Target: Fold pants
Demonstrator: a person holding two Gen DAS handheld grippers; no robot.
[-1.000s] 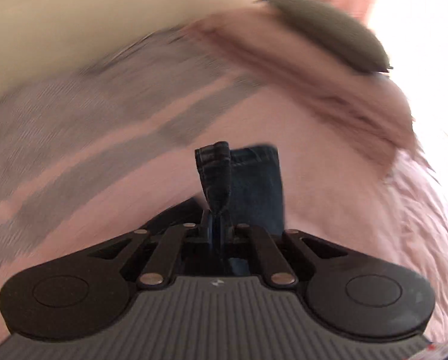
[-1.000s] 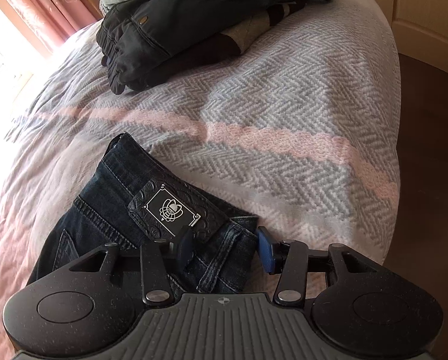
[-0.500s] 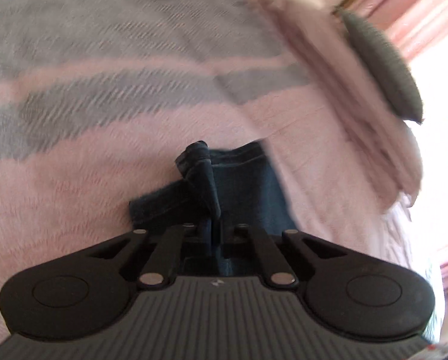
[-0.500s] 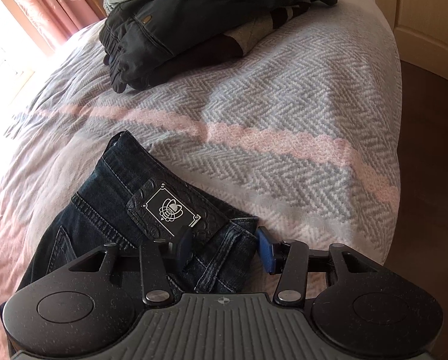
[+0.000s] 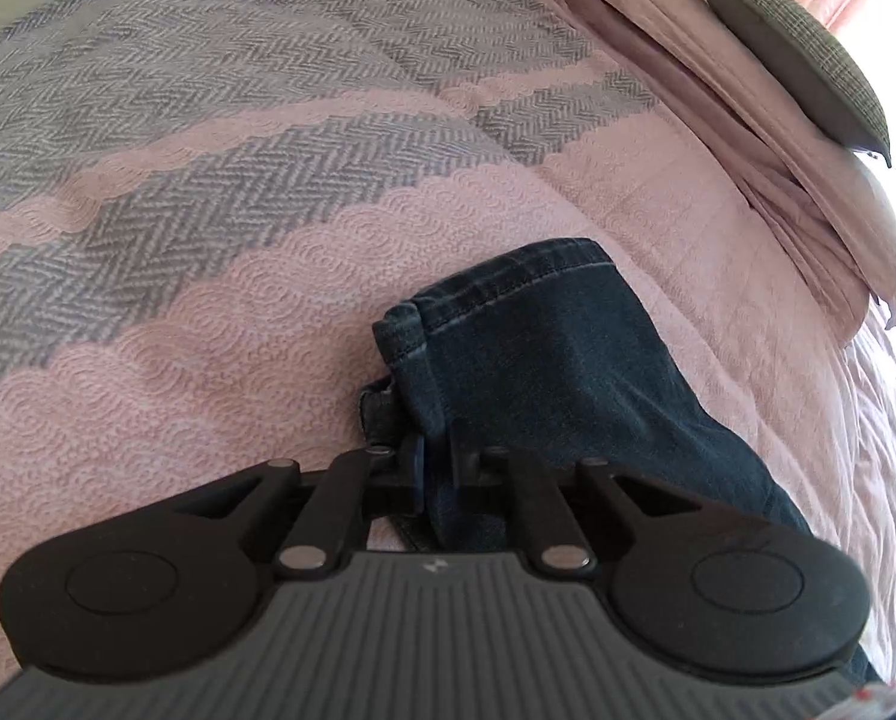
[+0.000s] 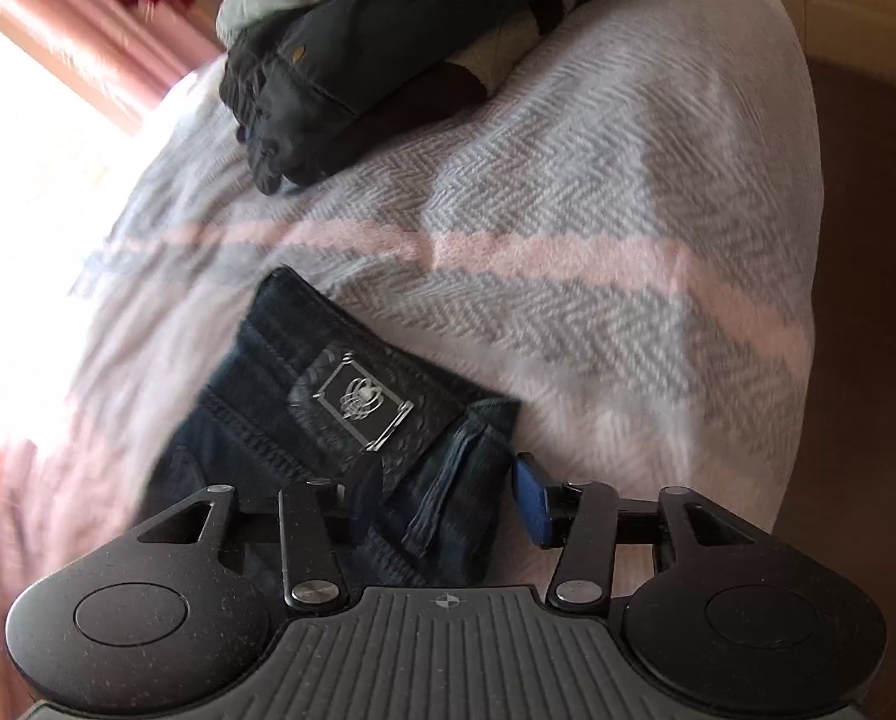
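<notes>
Dark jeans [image 5: 568, 360] lie on the herringbone bedspread [image 5: 207, 120]. Left gripper [image 5: 435, 468], jaws beginning to open, pinches a hem fold to lay it down. Right gripper [image 6: 448, 504], jaws widening, straddles the waistband [image 6: 387, 402] untouched.

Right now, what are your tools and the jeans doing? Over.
Left tool opening, jeans hem between its jaws. Right tool opening, waistband between, unpinched. Clothes pile well clear.
</notes>
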